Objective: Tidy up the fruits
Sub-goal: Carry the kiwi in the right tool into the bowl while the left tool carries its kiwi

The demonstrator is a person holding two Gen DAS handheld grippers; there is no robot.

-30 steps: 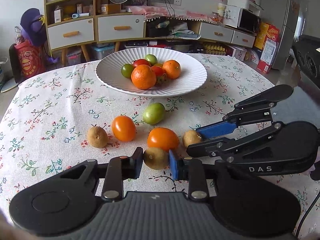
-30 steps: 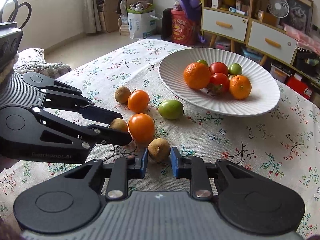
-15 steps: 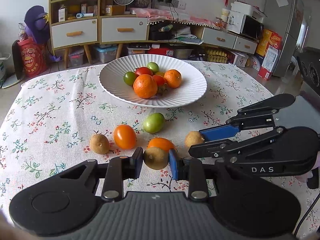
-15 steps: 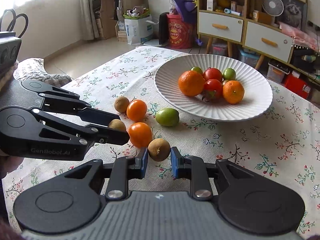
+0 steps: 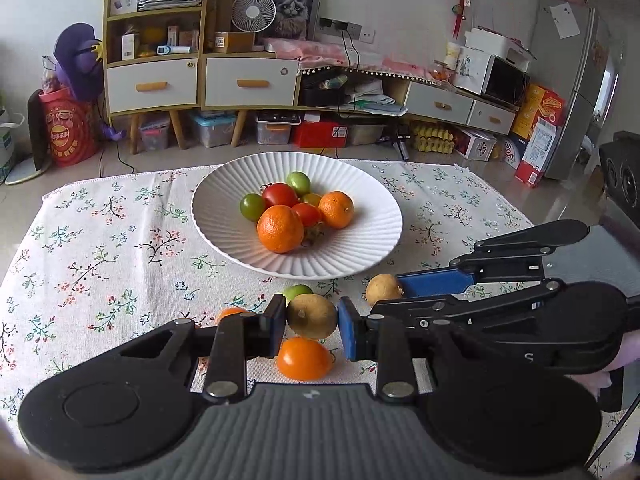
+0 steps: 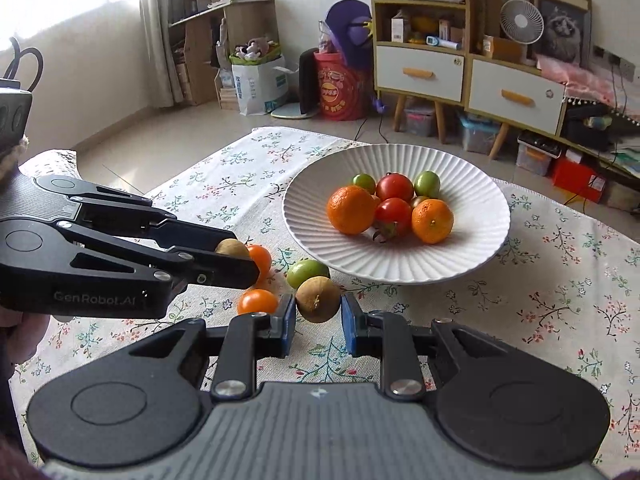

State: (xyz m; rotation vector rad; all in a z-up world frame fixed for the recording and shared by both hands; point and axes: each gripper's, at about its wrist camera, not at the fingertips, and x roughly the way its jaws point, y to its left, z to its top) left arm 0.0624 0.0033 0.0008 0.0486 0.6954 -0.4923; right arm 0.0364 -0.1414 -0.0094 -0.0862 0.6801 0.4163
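Note:
My left gripper [image 5: 312,322] is shut on a round brown fruit [image 5: 312,316], held above the floral tablecloth [image 5: 100,248]. My right gripper [image 6: 318,314] is shut on a second brown fruit [image 6: 318,299], also off the cloth. Each gripper shows in the other's view: the right gripper [image 5: 390,292] with its brown fruit [image 5: 382,289], the left gripper [image 6: 240,258] with its own [image 6: 231,249]. Just beyond both stands a white ribbed plate [image 5: 360,256] holding oranges, red tomatoes and green fruits. Two orange tomatoes [image 6: 257,301] [image 6: 260,258] and a green fruit [image 6: 307,273] lie loose on the cloth below the grippers.
The table's far edge lies behind the plate [image 6: 472,256]. Beyond it are a floor, a drawer cabinet [image 5: 200,84] with a fan, storage boxes and a fridge [image 5: 576,80]. A person's hand holds each gripper at the frame sides.
Both grippers have risen with their brown fruits, lifting them off the cloth. The loose tomatoes and green fruit now sit lower in view, partly behind the fingers.

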